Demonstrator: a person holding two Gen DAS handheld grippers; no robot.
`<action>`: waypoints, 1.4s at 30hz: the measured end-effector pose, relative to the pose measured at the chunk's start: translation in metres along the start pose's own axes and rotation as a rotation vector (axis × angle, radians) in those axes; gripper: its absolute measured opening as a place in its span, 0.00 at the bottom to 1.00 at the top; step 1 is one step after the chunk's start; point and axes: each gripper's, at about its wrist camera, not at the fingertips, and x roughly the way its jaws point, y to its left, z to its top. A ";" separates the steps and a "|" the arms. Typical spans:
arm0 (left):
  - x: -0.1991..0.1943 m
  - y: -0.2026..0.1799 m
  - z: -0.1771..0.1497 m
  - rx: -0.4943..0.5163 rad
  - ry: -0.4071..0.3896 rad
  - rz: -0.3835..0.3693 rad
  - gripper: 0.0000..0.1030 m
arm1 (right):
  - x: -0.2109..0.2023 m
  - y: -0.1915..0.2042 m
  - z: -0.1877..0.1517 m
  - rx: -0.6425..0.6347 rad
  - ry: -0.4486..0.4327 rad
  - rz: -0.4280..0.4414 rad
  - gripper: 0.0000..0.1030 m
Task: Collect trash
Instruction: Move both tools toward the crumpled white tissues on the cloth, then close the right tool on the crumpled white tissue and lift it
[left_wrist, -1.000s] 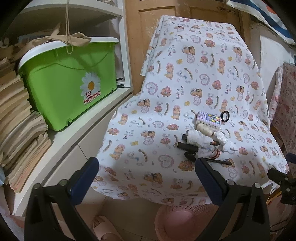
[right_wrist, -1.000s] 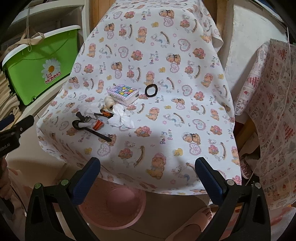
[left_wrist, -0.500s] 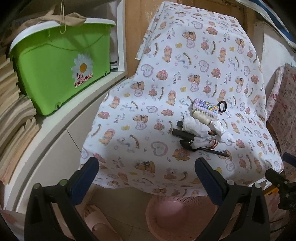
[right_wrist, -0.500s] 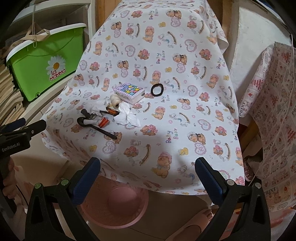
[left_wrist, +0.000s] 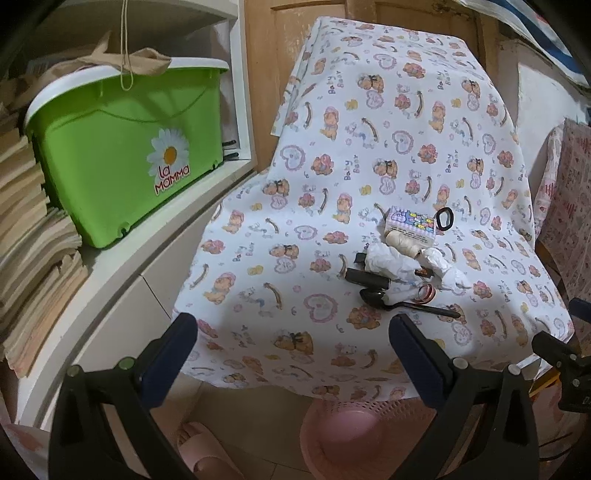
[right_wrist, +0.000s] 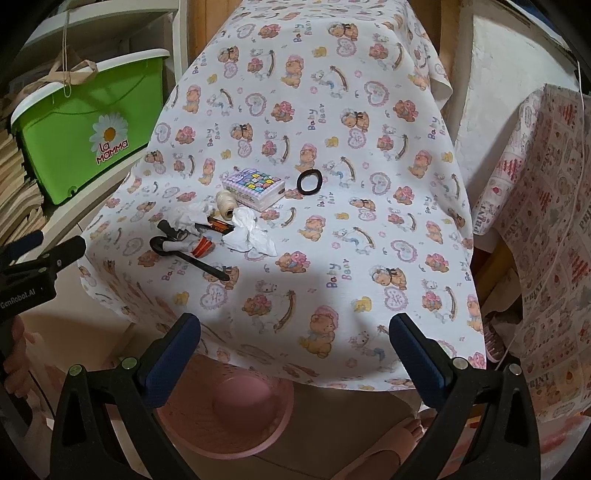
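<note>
Our left claw (left_wrist: 293, 343) and right claw (right_wrist: 295, 343) both hang spread wide, gripping nothing, at the near edge of the worktop (right_wrist: 369, 177). Trash sits well ahead of them — right of centre for the left claw, up-left for the right: two crumpled white tissues (right_wrist: 251, 236) (right_wrist: 190, 218) lying among a black spoon (right_wrist: 192, 258), thread spool (right_wrist: 225, 205) and patterned box (right_wrist: 255, 186). Pink basket (right_wrist: 225, 417) is on the floor below the worktop edge.

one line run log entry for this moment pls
phase: approach | left gripper: open, empty | right gripper: open, empty | crumpled tissues on table, untouched | pink basket on floor below table edge
</note>
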 end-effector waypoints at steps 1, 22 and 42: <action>0.000 0.000 0.000 0.001 -0.001 -0.003 1.00 | 0.000 0.000 0.000 -0.001 -0.001 -0.003 1.00; 0.054 -0.043 0.025 -0.003 0.065 -0.231 0.53 | 0.013 0.004 0.018 0.008 -0.013 0.068 0.64; 0.110 -0.057 0.041 0.009 0.154 -0.284 0.44 | 0.082 -0.003 0.053 0.092 0.036 0.256 0.44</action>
